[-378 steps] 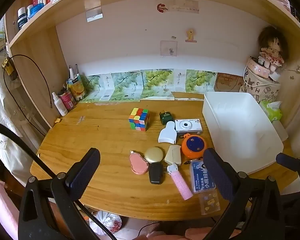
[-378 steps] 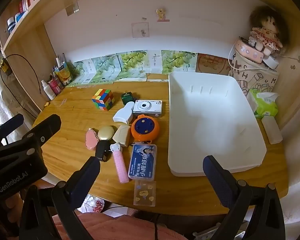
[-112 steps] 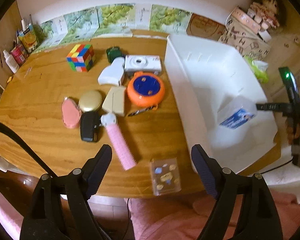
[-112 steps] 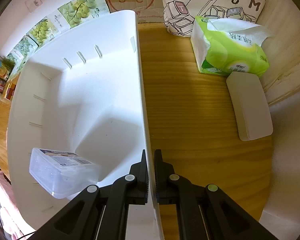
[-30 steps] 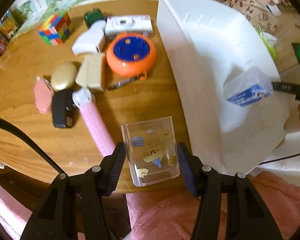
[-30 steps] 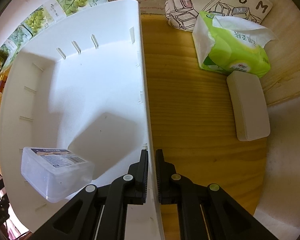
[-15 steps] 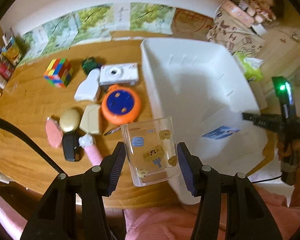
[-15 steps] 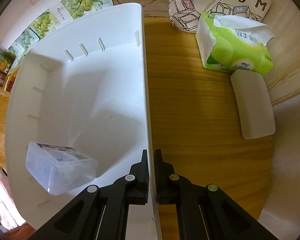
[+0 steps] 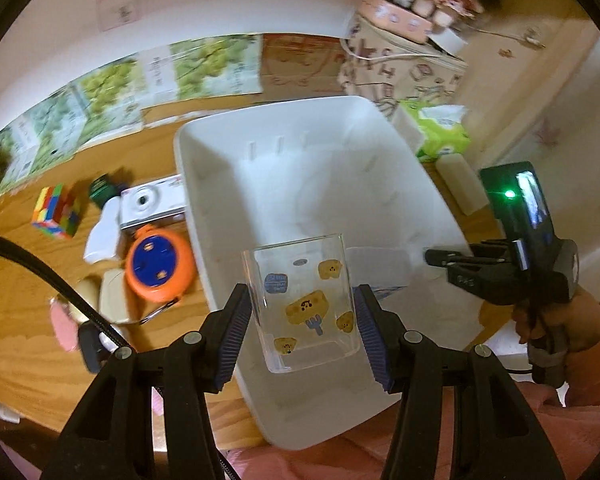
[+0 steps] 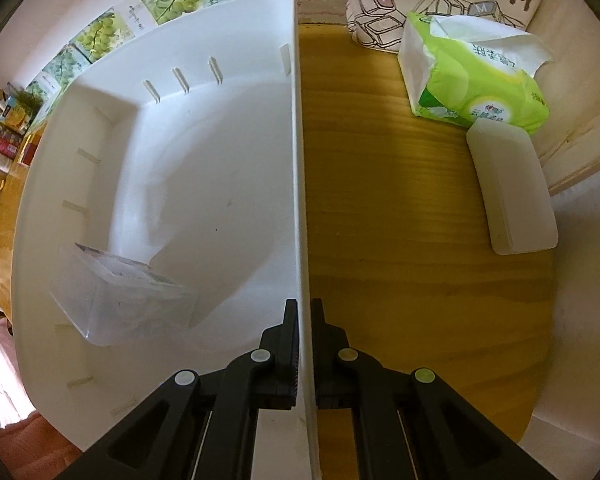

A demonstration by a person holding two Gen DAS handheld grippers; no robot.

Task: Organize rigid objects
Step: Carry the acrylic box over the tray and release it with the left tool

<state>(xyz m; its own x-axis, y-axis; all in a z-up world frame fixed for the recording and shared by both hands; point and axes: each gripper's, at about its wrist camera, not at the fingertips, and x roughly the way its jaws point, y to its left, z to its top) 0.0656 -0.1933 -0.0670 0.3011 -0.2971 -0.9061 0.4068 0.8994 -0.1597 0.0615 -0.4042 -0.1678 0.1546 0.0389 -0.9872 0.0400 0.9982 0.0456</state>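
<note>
Left gripper (image 9: 304, 314) clamps clear box (image 9: 305, 304) by its flat sides: light, rigid, slick; right gripper (image 10: 304, 312) pinches bin (image 10: 220, 184) wall

Warm indoor light, fisheye-warped edges (motion-blurred)

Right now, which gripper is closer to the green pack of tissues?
The right. The right gripper is clamped on the white bin's wall beside the green tissue pack. The left gripper holds a clear box over the bin's opposite side.
</note>
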